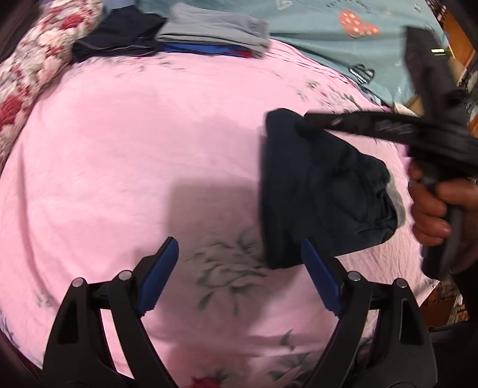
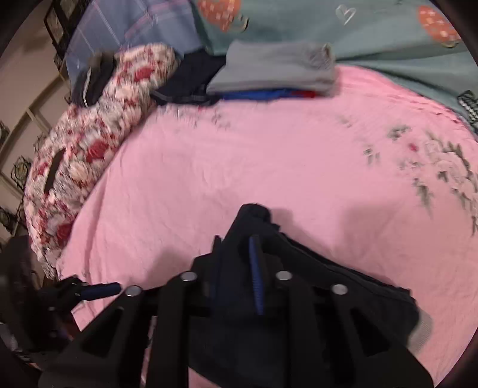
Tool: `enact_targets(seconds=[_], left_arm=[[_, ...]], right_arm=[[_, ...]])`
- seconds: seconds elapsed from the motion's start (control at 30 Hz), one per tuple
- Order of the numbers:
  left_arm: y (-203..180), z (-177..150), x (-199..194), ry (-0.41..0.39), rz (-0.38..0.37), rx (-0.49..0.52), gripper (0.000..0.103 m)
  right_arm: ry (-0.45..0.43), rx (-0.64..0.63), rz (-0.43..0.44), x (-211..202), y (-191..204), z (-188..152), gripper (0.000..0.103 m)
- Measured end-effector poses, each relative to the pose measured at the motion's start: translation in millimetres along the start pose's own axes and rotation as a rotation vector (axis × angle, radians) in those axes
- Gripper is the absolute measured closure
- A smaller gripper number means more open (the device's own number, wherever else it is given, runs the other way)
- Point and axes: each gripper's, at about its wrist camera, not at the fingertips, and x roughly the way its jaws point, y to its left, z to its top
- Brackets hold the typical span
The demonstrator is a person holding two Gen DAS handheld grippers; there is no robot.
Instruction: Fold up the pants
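Observation:
Dark navy pants (image 1: pixel 319 191), folded into a small bundle, hang from my right gripper (image 1: pixel 301 125) a little above the pink bedsheet (image 1: pixel 134 155). In the right wrist view my right gripper (image 2: pixel 239 238) is shut on the pants (image 2: pixel 328 286), which drape below and to its right. My left gripper (image 1: pixel 239 250) is open and empty, its blue pads (image 1: pixel 161 271) spread wide, just left of and below the bundle. The left gripper also shows in the right wrist view (image 2: pixel 98 288) at the lower left.
A stack of folded clothes, grey on top (image 1: pixel 212 28) (image 2: pixel 274 67), lies at the far side of the bed with dark garments (image 1: pixel 116 35) beside it. A red floral quilt roll (image 1: pixel 33 68) (image 2: pixel 98 140) lines the left. A teal blanket (image 1: pixel 343 47) lies behind.

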Motion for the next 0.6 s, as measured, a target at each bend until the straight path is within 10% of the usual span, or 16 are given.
enact_targets(seconds=[0.27,0.6], left_arm=[[19,1,-12,-0.005,0.006,-0.009,0.017],[0,24,-2,-0.030,-0.065,0.071,0.017]], right_arm=[[0.115,0.021,-0.057,67,-10,16,0.092],[-0.052,0.095,0.026,-58,1,-56,0.079]])
